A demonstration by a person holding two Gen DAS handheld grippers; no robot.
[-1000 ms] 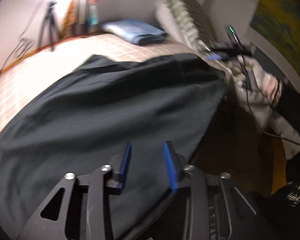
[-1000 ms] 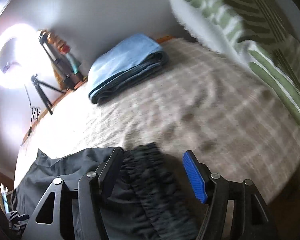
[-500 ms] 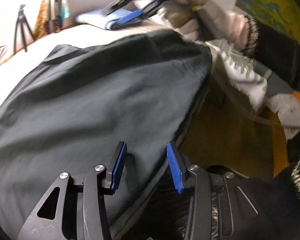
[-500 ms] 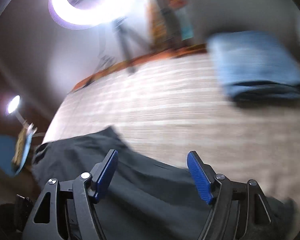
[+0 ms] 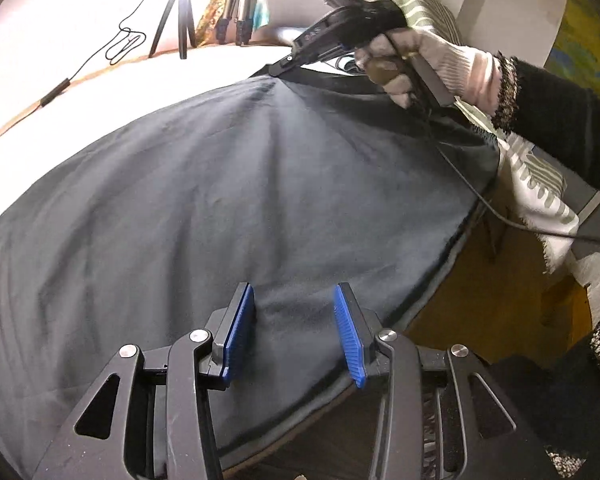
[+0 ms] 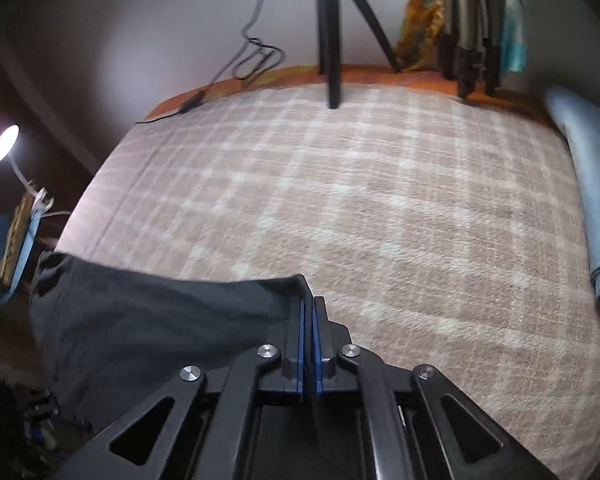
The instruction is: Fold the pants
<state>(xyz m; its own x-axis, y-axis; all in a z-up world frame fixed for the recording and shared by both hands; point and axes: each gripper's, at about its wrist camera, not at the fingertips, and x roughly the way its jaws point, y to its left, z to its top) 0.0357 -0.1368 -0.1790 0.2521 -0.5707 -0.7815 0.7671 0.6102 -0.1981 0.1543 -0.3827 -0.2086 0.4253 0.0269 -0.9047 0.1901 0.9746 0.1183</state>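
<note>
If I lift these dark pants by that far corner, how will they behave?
Likely floppy: the pants lie flat with soft creases radiating from the corner where the right tool sits, its jaws shut. Probably light, since the cloth looks thin. The rest should drag and sag; the left tool is not clamping it.

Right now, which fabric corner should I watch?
Start from the checked blanket covering the bed. On it lie the dark pants, spread flat. Watch their far corner, pinched in the right gripper: the only pants edge lifted off the blanket.
</note>
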